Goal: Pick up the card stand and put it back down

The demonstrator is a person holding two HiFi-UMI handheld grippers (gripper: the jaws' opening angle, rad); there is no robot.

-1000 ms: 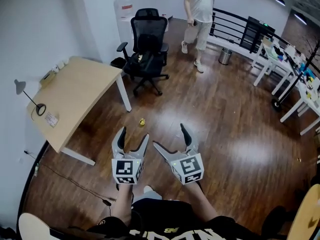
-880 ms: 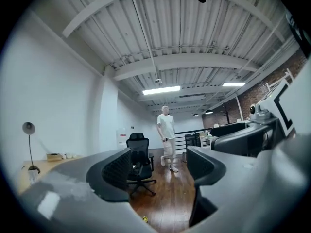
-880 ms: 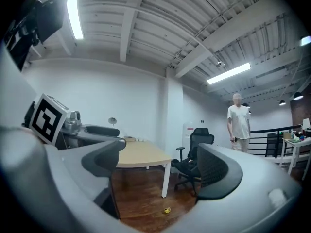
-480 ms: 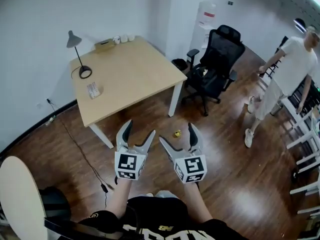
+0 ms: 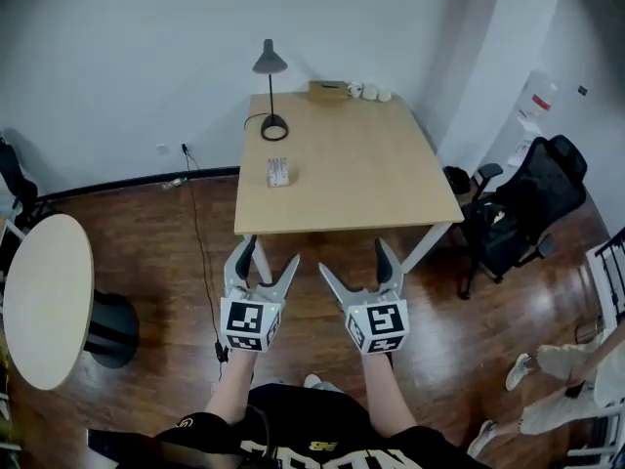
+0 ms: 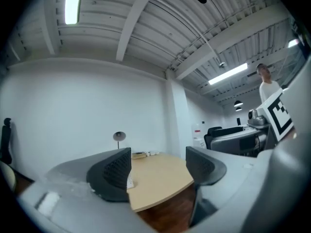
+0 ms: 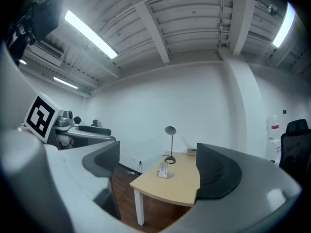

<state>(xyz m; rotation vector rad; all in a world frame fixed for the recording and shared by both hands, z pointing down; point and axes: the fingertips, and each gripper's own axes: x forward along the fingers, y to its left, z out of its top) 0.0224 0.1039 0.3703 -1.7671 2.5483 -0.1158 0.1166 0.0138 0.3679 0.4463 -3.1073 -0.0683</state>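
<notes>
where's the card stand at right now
Head view: the small whitish card stand sits on the light wooden table near its left edge, just this side of the black desk lamp.

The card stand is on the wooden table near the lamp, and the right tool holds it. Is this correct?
No: the right tool holds nothing; the right gripper view shows its jaws apart. The card stand is on the table near the lamp.
</notes>
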